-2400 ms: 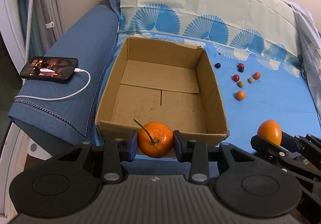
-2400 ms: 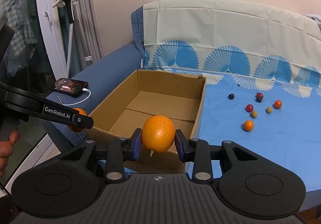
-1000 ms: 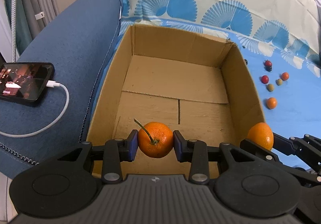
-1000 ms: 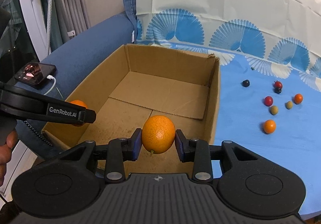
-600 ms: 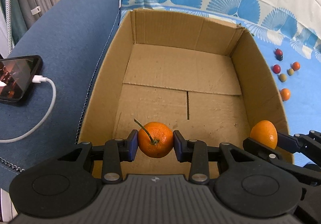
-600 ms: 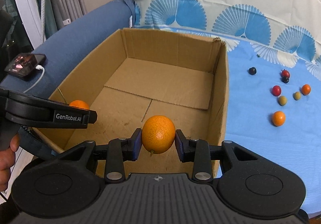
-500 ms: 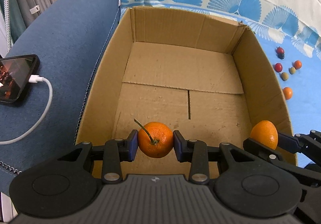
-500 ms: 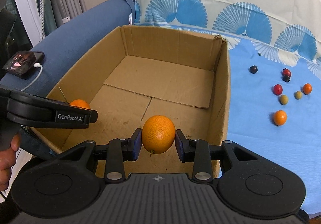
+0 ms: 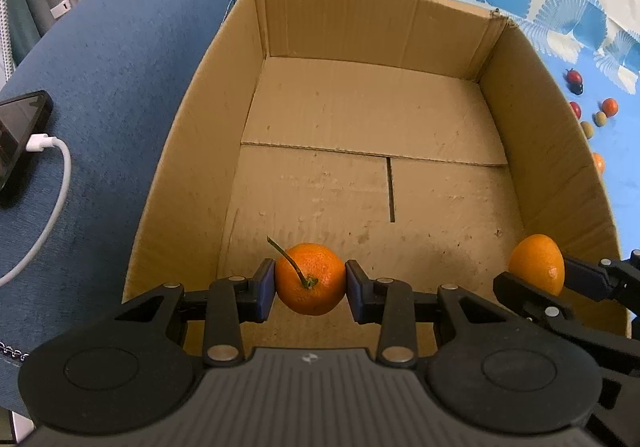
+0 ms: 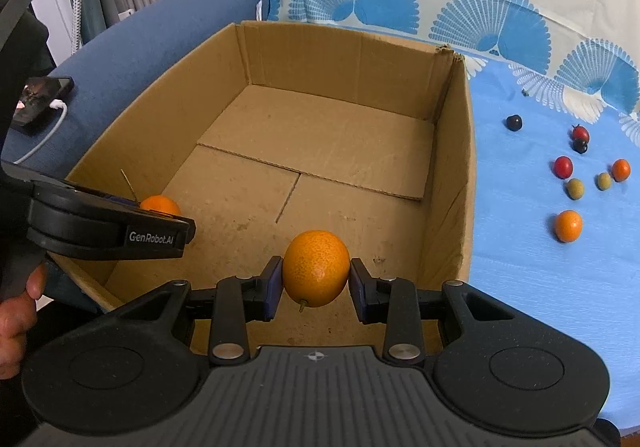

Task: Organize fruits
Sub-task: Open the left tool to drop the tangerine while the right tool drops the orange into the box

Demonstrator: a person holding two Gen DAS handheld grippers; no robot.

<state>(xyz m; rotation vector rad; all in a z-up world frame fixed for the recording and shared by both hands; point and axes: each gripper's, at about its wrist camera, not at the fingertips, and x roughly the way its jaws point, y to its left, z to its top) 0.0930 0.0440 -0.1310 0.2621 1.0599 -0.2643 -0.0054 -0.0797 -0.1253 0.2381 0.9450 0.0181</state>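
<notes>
Left wrist view shows both hands have sunk from above the rim into the cardboard box (image 9: 192, 151), the left gripper (image 9: 310, 289) clamping a stemmed tangerine (image 9: 310, 279), the right gripper (image 10: 315, 287) clamping an orange (image 10: 316, 273), so release looks near.

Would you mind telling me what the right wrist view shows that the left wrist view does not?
Only the right wrist view shows the small black berry on the blue cloth and the person's hand. Only the left wrist view shows the long green stem on the left gripper's round orange tangerine. Both show the brown cardboard box and the right gripper clamped on an oval orange fruit.
</notes>
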